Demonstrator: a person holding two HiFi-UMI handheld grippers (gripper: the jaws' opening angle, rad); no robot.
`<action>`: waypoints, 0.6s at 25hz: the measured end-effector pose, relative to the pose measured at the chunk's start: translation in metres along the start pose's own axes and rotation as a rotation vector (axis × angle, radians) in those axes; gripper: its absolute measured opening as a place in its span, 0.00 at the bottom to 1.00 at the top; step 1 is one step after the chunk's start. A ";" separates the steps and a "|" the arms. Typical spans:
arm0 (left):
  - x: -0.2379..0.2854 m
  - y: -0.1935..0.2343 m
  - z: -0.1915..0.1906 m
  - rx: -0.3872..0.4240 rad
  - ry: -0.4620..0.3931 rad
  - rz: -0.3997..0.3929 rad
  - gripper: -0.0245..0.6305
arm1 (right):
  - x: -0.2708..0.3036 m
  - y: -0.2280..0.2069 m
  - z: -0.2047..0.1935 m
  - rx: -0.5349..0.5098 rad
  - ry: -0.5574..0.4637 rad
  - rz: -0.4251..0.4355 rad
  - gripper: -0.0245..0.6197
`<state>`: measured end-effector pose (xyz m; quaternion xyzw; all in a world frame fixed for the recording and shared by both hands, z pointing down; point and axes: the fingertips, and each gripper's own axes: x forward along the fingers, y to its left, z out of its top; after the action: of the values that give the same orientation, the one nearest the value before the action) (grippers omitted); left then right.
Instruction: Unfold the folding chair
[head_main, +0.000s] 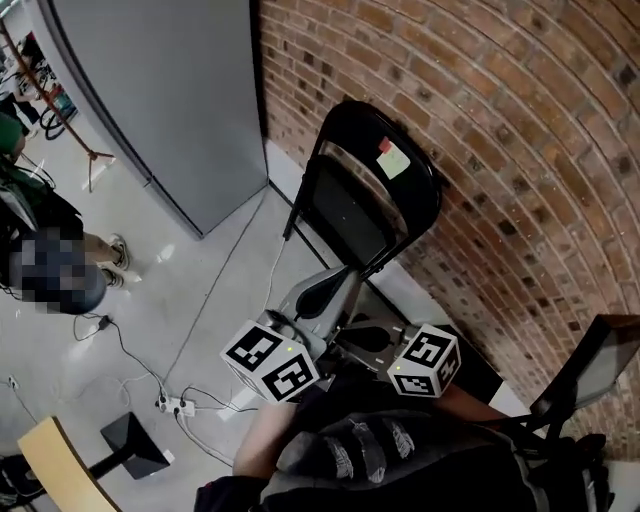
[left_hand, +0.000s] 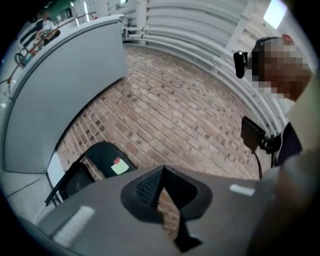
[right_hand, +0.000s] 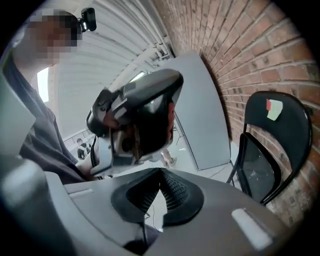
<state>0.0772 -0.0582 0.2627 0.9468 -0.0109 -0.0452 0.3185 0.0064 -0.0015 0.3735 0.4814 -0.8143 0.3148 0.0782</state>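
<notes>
The folding chair (head_main: 370, 190) is black and stands folded flat, leaning on the brick wall, with a red and pale green sticker (head_main: 393, 158) on its backrest. It also shows low left in the left gripper view as the chair (left_hand: 107, 157) and at the right in the right gripper view as the chair (right_hand: 272, 145). My left gripper (head_main: 322, 290) is shut and empty, held just short of the chair's lower edge. My right gripper (head_main: 365, 338) is beside it, also shut with nothing in it. In their own views the left gripper (left_hand: 161, 172) and right gripper (right_hand: 160, 175) have their jaws closed together.
A tall grey cabinet (head_main: 170, 100) stands left of the chair against the brick wall (head_main: 520, 130). A power strip with cables (head_main: 175, 405) lies on the floor. A person (head_main: 50, 260) stands at far left. A wooden table corner (head_main: 60, 465) and a black panel on a stand (head_main: 590, 365) flank me.
</notes>
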 end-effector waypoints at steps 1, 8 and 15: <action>0.012 0.008 -0.011 0.009 0.038 0.035 0.04 | -0.006 -0.016 0.005 0.022 -0.015 -0.002 0.04; 0.066 0.053 -0.045 -0.007 0.202 0.250 0.04 | -0.041 -0.115 0.022 0.127 -0.112 -0.028 0.04; 0.113 0.062 -0.073 0.028 0.330 0.264 0.04 | -0.082 -0.216 0.041 0.091 -0.189 -0.174 0.04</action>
<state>0.1974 -0.0694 0.3490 0.9360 -0.0830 0.1527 0.3060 0.2366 -0.0382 0.4007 0.5810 -0.7579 0.2967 0.0060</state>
